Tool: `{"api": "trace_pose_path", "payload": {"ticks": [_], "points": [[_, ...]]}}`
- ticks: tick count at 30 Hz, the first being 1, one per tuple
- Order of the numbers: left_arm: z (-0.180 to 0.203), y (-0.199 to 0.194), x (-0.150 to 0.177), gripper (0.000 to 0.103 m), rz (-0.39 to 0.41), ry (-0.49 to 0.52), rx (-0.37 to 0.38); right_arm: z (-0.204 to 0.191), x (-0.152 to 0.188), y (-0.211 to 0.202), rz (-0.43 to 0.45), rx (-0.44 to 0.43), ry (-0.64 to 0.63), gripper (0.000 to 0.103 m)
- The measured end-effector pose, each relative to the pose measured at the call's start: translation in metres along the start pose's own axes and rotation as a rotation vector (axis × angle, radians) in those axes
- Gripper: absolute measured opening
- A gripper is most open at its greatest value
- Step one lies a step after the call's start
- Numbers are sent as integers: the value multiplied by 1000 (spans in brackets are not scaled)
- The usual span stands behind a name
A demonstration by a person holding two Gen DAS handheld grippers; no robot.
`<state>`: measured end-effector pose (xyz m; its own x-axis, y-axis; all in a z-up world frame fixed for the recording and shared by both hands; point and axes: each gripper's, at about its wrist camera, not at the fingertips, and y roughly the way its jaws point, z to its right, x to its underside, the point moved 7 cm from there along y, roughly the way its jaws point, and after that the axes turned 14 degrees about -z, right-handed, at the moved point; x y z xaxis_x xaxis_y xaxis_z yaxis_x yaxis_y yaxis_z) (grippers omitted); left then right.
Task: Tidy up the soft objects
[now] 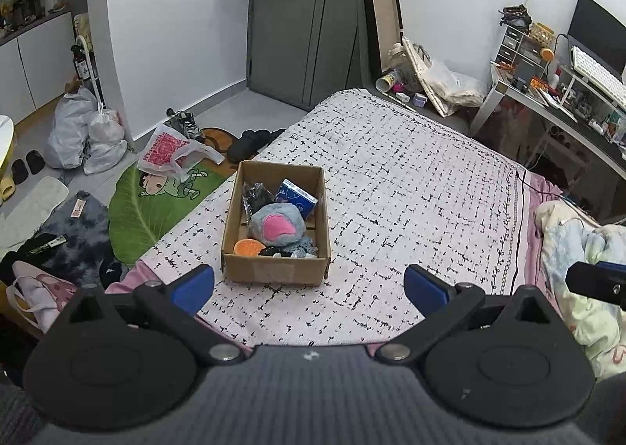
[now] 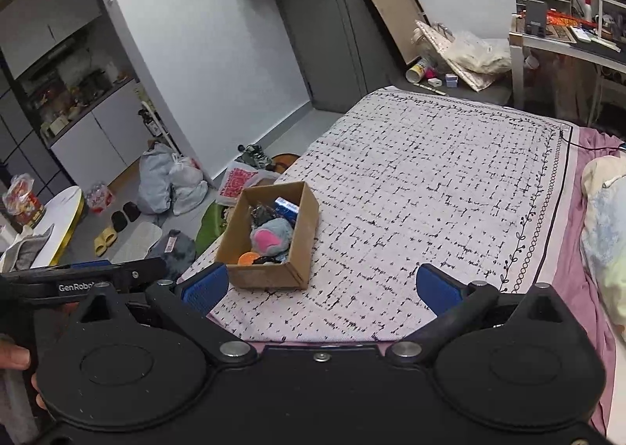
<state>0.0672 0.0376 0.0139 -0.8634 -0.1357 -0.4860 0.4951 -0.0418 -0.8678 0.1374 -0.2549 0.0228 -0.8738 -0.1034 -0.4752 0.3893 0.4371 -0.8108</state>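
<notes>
Soft objects: gathered in one cardboard box (image 1: pixel 276 269), centre of the left wrist view, lower left of centre in the right wrist view (image 2: pixel 270 275).
Box position: on the patterned bedspread (image 1: pixel 411 187), near the bed's left edge in the frame, open top.
Plush toy: one, grey with a pink patch (image 1: pixel 277 224), in the middle of the box, on top of the other contents.
Blue packet: one (image 1: pixel 296 196), tilted against the box's far right corner.
Orange round item: one (image 1: pixel 249 248), at the near left corner of the box.
Dark crinkled item: one (image 1: pixel 254 192), at the far left of the box; kind cannot be told.
Dark and blue-grey pieces: along the near wall of the box (image 1: pixel 291 250); count cannot be told.
Left gripper: (image 1: pixel 309 284) jaws wide apart, nothing between them, above the near bedspread, just in front of the box.
Right gripper: (image 2: pixel 321 286) jaws wide apart, nothing held, above the bedspread right of the box.
Floor, left of frame: one green leaf-shaped mat (image 1: pixel 156 206), one pink-printed plastic bag (image 1: pixel 172 151), three tied pale bags (image 1: pixel 88 132).
Desk: one (image 1: pixel 559 104), upper right, with one white keyboard (image 1: pixel 598 73).
Bedding: one crumpled pale heap (image 1: pixel 583 269), right edge of frame.
</notes>
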Motion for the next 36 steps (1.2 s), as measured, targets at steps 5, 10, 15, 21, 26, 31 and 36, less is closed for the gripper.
{"api": "trace_pose_path", "payload": {"ticks": [5, 10, 15, 21, 26, 31, 36], "points": [[-1, -4, 7, 102, 10, -3, -9, -3, 4, -7, 2, -52, 6, 103], [-1, -6, 14, 102, 8, 5, -13, -2, 7, -8, 3, -45, 1, 103], [0, -7, 20, 102, 9, 11, -23, 0, 8, -8, 10, -64, 13, 103], [-1, -8, 22, 102, 6, 6, -24, 2, 8, -6, -2, -68, 16, 103], [-2, -10, 21, 102, 12, 6, -33, 5, 9, -5, -4, -65, 24, 103], [-5, -9, 20, 102, 9, 5, -34, 4, 9, -6, -2, -63, 19, 103], [-8, -8, 19, 102, 4, 1, -35, 4, 9, -6, 1, -61, 20, 103]]}}
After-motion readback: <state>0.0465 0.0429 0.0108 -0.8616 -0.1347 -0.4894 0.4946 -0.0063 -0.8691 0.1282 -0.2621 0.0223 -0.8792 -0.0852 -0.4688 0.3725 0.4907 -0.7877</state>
